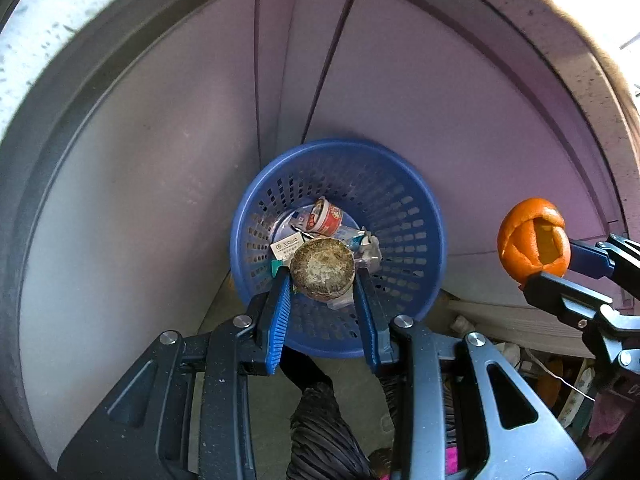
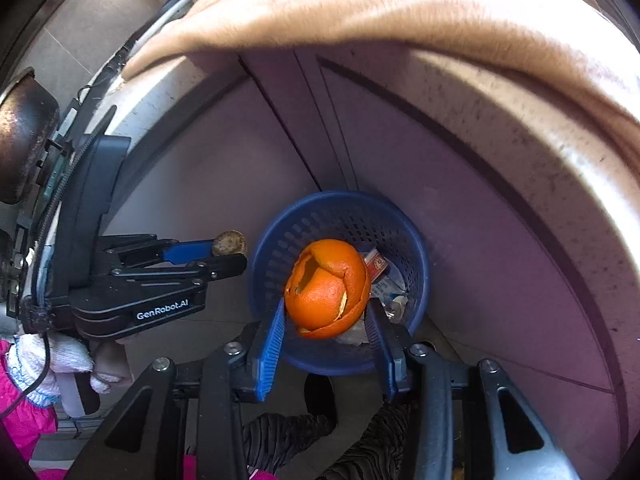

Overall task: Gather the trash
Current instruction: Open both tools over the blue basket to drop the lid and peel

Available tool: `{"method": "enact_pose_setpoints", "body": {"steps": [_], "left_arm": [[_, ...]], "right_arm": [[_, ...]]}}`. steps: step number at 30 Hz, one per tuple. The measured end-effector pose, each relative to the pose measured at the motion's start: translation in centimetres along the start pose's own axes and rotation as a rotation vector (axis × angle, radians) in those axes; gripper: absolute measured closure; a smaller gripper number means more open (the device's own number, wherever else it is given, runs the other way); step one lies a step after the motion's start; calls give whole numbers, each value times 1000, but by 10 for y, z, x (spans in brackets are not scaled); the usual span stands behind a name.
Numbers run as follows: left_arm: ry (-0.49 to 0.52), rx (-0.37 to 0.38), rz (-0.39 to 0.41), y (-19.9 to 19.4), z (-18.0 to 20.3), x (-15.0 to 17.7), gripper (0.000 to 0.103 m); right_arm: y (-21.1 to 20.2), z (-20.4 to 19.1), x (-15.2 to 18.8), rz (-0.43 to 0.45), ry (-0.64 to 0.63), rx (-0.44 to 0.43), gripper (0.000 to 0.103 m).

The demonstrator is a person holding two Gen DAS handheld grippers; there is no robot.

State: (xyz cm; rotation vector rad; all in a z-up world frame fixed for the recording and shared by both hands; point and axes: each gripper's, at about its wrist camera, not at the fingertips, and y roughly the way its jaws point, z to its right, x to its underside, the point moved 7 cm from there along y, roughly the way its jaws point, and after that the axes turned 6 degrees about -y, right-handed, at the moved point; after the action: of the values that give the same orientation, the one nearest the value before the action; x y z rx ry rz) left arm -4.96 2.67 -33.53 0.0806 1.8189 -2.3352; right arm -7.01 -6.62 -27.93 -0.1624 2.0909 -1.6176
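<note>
Above blue basket point(image 1: 434, 240): left gripper point(image 1: 322, 276) clamped on mouldy round puck point(image 1: 322, 273), right gripper point(image 2: 326, 308) gripping orange peel point(image 2: 327, 289), w/ earlier trash below. Drop stage, by the look; next: centre over rim, unclench both.

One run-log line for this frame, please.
left gripper: shut on round brown mouldy puck | right gripper: shut on orange peel | both above blue plastic mesh basket

Purplish dimness, overexposed, fisheye-warped edges
</note>
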Motion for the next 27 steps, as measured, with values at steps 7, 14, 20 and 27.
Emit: {"method": "enact_pose_setpoints", "body": {"steps": [7,14,20,27], "left_arm": [[17,-28,-14,13,-2,-1,72],[35,-46,-31,17,-1,-1,72],[36,-47,-48,20,1,0,62],[19,-52,-23,12,-4,-3,39]], "right_arm": [[20,1,-1,-18,9,18,61],[34,4,-5,-22,22,30,60],[34,11,-4,-12,32,40,45],[29,12,-5,-6,36,33,32]]}}
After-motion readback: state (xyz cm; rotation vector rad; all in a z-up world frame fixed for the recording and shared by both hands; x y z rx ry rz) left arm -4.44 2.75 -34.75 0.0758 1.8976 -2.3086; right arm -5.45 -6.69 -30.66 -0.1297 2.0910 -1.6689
